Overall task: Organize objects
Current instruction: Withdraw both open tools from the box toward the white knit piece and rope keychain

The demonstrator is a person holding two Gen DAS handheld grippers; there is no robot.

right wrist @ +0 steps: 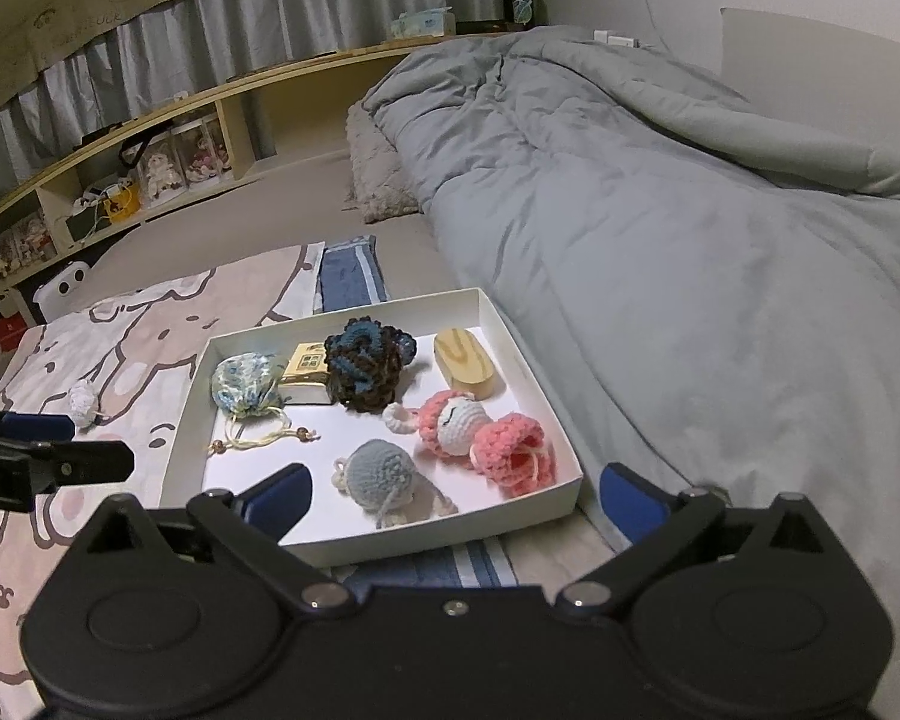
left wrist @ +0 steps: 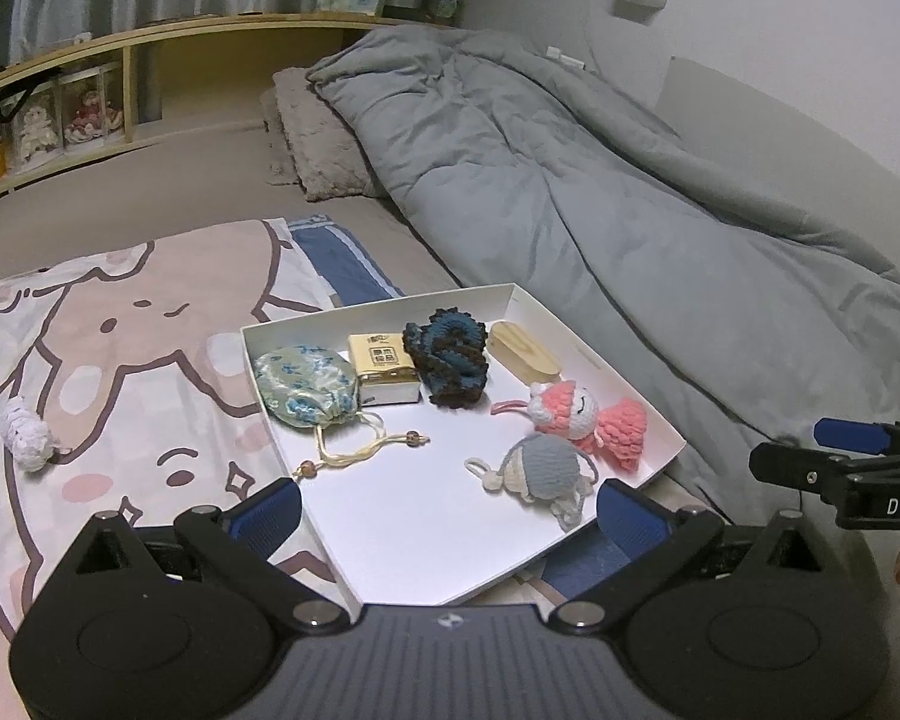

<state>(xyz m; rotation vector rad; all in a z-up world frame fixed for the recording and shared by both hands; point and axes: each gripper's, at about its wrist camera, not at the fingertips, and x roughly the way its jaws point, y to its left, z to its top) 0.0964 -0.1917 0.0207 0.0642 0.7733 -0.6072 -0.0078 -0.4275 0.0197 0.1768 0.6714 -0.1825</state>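
A white shallow box [left wrist: 630, 360] [right wrist: 564, 462] lies on the bed. In it are a blue floral pouch [left wrist: 303, 384] [right wrist: 243, 384], a gold box [left wrist: 384, 369] [right wrist: 306, 363], a dark blue-brown crochet piece [left wrist: 450, 360] [right wrist: 366, 369], a wooden block [left wrist: 525, 348] [right wrist: 468, 363], a pink crochet doll [left wrist: 582, 420] [right wrist: 486, 435] and a grey-blue crochet doll [left wrist: 546, 471] [right wrist: 384, 471]. A small white crochet toy [left wrist: 27, 435] [right wrist: 83, 402] lies outside on the cartoon blanket. My left gripper [left wrist: 450, 510] is open and empty at the box's near edge. My right gripper [right wrist: 456, 498] is open and empty, also near the box's front.
A cartoon-print blanket [left wrist: 120, 330] covers the left of the bed. A grey duvet [left wrist: 570, 180] is heaped on the right. A furry pillow [left wrist: 318, 132] lies behind. A wooden shelf [left wrist: 90, 60] with figurines runs along the back.
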